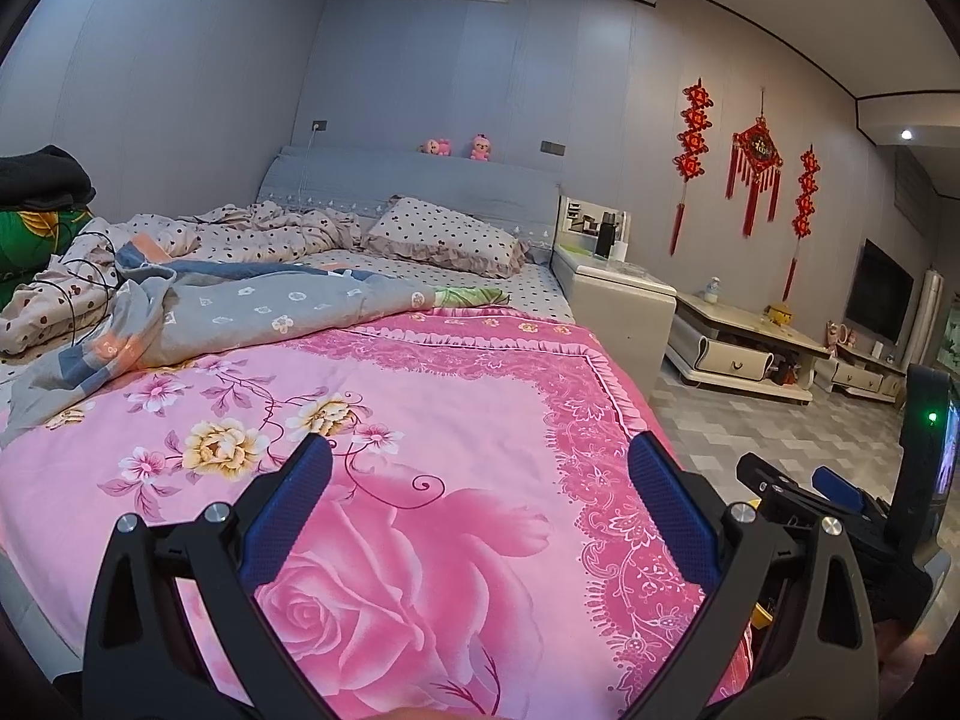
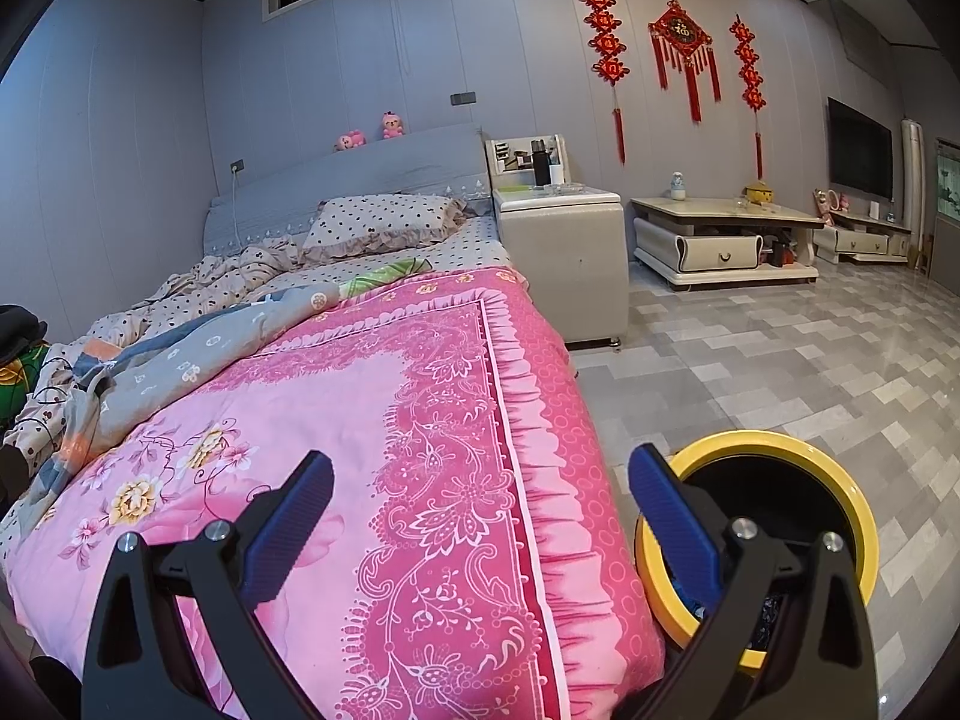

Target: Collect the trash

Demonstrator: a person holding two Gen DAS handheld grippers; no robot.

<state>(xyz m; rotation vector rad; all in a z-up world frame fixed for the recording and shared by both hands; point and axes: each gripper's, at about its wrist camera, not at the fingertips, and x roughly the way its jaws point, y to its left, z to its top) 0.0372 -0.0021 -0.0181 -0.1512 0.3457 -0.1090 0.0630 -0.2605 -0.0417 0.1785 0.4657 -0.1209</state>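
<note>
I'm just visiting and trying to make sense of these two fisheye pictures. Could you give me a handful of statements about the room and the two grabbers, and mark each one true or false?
1. The left gripper is open and holds nothing. True.
2. The right gripper is clamped on a piece of trash. False: its jaws stand apart and empty.
3. A yellow-rimmed bin stands on the floor beside the bed. True.
4. The pink floral quilt is folded on the nightstand. False: it is spread over the bed.
5. Two pink plush toys sit on top of the headboard. True.
6. The polka-dot pillow lies on the floor. False: it lies on the bed, near the headboard.
</note>
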